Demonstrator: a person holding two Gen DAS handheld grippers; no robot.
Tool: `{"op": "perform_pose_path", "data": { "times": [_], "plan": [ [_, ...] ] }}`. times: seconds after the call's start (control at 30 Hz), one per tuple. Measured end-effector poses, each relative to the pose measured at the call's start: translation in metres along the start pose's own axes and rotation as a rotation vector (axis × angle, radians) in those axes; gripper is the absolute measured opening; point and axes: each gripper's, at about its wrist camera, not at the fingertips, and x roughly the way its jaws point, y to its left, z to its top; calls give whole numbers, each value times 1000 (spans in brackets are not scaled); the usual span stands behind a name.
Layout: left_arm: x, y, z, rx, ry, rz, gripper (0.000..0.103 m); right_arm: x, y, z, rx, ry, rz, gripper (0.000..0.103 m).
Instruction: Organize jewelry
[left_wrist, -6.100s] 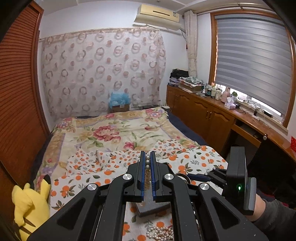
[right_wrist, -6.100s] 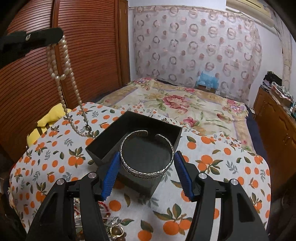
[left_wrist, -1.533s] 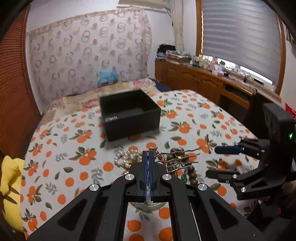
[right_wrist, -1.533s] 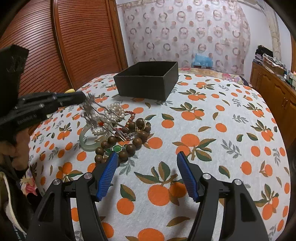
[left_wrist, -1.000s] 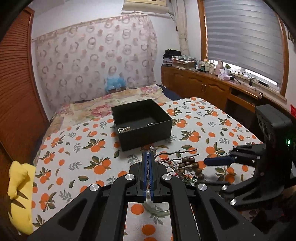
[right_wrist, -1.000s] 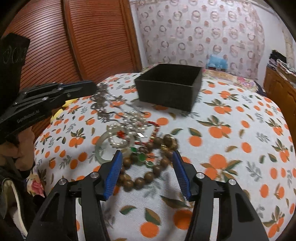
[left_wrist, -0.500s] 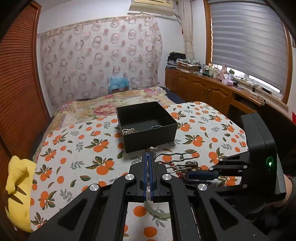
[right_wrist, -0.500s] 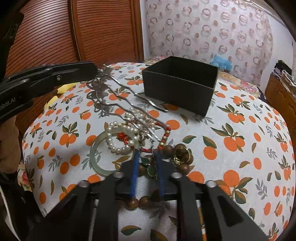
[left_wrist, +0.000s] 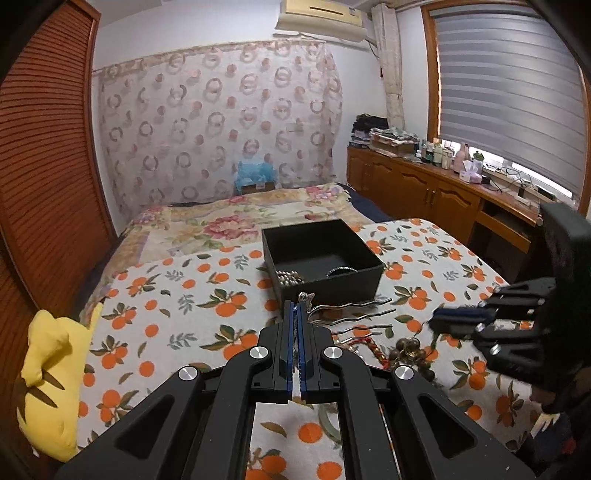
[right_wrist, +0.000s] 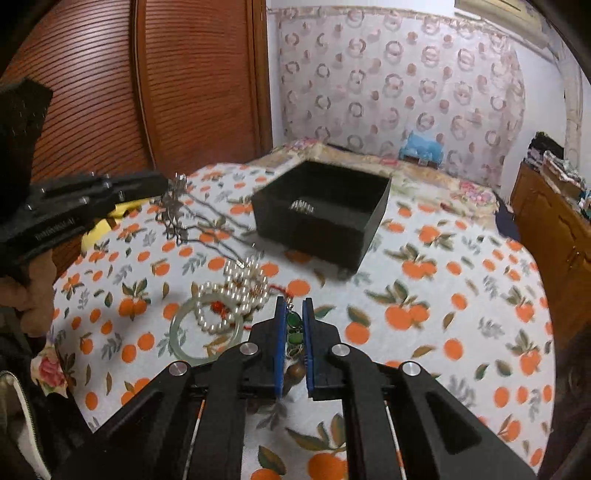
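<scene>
My left gripper is shut on a silver pronged hair comb and holds it above the orange-print cloth, short of the black box; the comb also shows in the right wrist view. The box holds a bead strand and a silver bangle. My right gripper is shut on a green-stone and wooden-bead piece, lifted just above the jewelry pile. A pearl bracelet and a pale jade bangle lie left of it.
A yellow plush toy sits at the table's left edge. A bed with a floral cover lies behind the table. Wooden cabinets run along the right wall, a slatted wooden door along the left.
My right gripper has closed on the green-stone bead piece in the pile and lifted it a little. My left gripper has carried the hair comb up and closer to the black box.
</scene>
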Motion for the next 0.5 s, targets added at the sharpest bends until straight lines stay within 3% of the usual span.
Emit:
{"op": "perform_pose_path", "data": {
  "times": [0.5],
  "plan": [
    [24, 14, 32, -10, -29, 29, 1, -9, -21, 84, -58, -96, -37, 10]
  ]
}}
